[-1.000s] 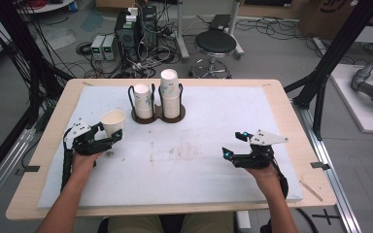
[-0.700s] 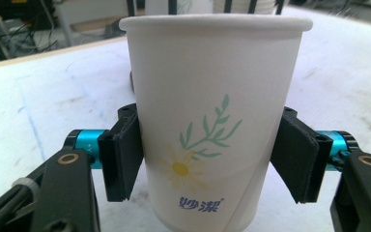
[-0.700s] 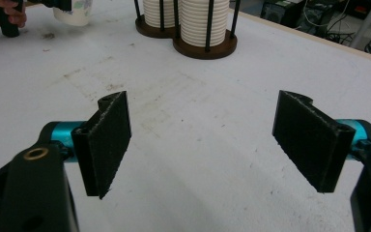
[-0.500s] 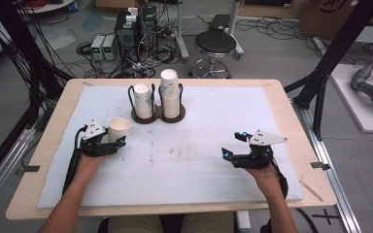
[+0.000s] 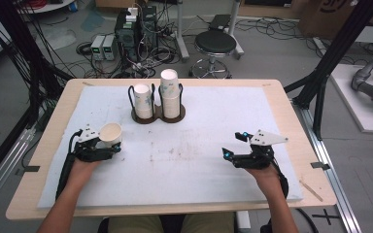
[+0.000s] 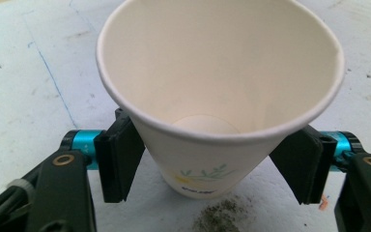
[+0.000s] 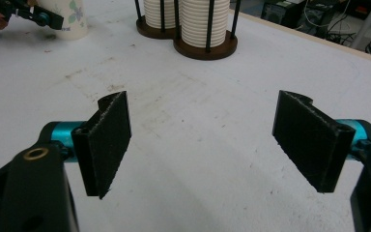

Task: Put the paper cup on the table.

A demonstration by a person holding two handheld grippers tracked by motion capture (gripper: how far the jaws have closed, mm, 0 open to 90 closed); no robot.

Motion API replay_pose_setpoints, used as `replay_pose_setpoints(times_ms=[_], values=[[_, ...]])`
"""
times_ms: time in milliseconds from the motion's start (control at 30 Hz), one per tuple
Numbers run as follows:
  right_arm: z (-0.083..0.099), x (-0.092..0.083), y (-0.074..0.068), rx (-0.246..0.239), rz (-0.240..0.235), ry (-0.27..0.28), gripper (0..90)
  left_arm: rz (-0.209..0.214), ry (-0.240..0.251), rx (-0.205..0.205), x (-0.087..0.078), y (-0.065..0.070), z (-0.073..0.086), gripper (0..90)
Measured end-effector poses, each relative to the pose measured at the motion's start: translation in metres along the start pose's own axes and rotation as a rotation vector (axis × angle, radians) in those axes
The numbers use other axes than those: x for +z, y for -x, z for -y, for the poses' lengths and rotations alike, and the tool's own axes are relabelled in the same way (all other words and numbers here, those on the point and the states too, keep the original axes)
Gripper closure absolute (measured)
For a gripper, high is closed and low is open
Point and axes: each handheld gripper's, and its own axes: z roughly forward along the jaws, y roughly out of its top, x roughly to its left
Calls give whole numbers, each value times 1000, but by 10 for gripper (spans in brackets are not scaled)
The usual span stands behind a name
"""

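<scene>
From the high view, your left gripper (image 5: pixel 108 145) sits near the left edge of the white mat (image 5: pixel 199 170), with a single paper cup (image 5: pixel 110 135) upright between its jaws, while your right gripper (image 5: pixel 236 144) rests on the mat's right side, well apart from the cup, jaws spread and nothing between them. At the far middle of the mat stands a dark two-ring cup holder (image 5: pixel 157 115) with two stacks of cups (image 5: pixel 170 92) in it, the right stack taller than the left. In the left gripper view, the paper cup stands mouth up on the mat, empty inside, a leaf print low on its wall; your two black pads (image 6: pixel 120 157) lie against its sides, though you cannot tell how firmly they press. A patch of dark crumbs (image 6: pixel 217 220) lies on the mat just near the cup's base. In the right gripper view, your jaws stand wide over bare, scuffed mat, the holder and its stacks far ahead, and the cup with your other gripper at the far left corner.
</scene>
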Motion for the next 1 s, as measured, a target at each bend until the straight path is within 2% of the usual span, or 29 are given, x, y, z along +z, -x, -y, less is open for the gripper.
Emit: replay_pose_setpoints(times_ms=[167, 367, 467, 600, 833, 1000], values=[[0, 1, 1, -1, -1, -1, 221, 11, 15, -42, -3, 3, 1, 175], [1, -2, 2, 7, 3, 0, 221, -2, 65, -68, -19, 2, 2, 167], [1, -3, 2, 9, 8, 3, 221, -25, 160, -77, -31, -1, -1, 167], [2, -5, 3, 14, 20, -5, 221, -26, 275, -80, -45, -2, -5, 167], [4, -9, 7, 28, 36, 1, 221, 27, 356, -64, -55, 6, -16, 165], [6, -10, 9, 33, 44, 0, 221, 110, 420, -71, -55, 16, -25, 165]])
